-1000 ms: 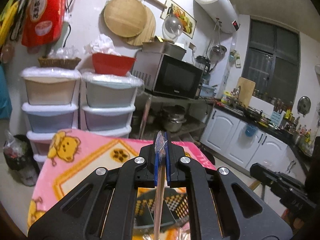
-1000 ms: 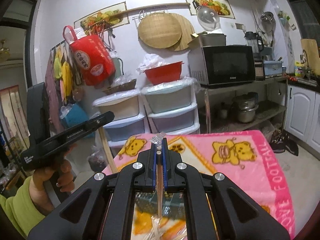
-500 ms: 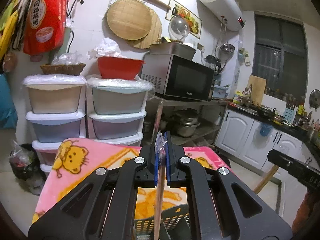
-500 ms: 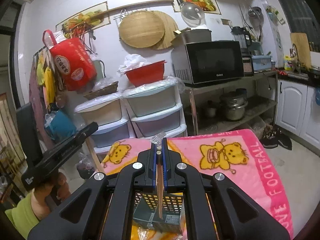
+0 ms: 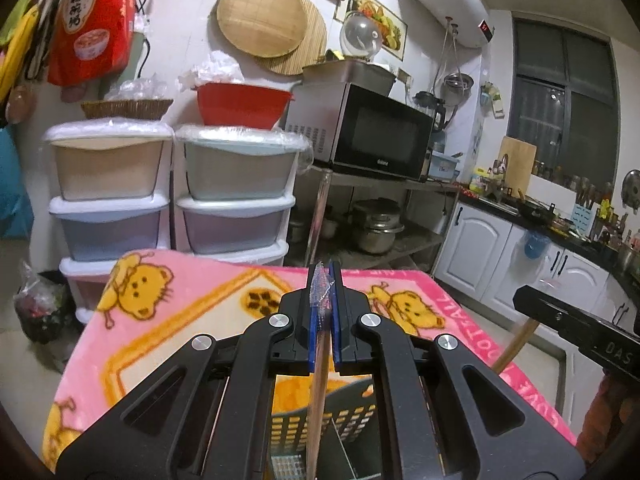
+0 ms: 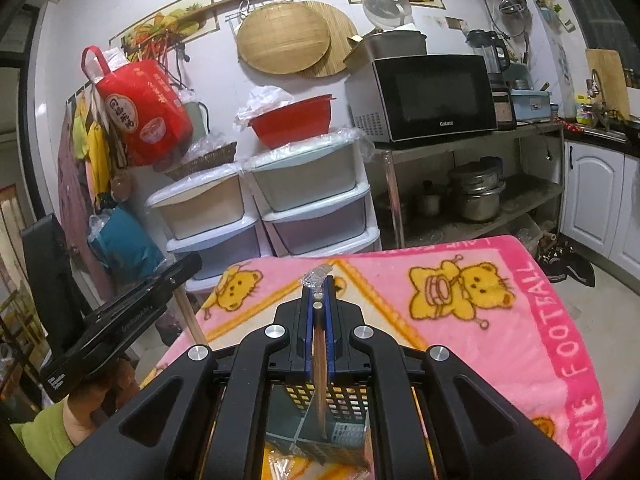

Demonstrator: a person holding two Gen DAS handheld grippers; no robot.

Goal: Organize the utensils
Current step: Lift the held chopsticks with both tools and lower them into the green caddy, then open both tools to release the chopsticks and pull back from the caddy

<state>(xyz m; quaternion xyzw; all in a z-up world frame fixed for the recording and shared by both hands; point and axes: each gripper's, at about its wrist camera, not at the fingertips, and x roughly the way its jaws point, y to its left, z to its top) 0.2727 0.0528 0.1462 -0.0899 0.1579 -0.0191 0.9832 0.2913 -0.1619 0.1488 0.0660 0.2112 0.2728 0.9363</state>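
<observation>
the left gripper (image 5: 324, 292) is clamped on a wooden chopstick (image 5: 316, 400) with a scrap of clear wrap at its top; the right gripper (image 6: 319, 300) pinches a second chopstick (image 6: 320, 380) the same way. both sticks hang down into a dark slotted utensil basket (image 6: 340, 404), which stands near the table's front edge on a pink bear-print blanket (image 6: 480, 320). beyond the far edge stand stacked plastic drawers (image 5: 236, 196), a red bowl (image 5: 240, 104), and a microwave (image 6: 432, 96) on a metal rack.
</observation>
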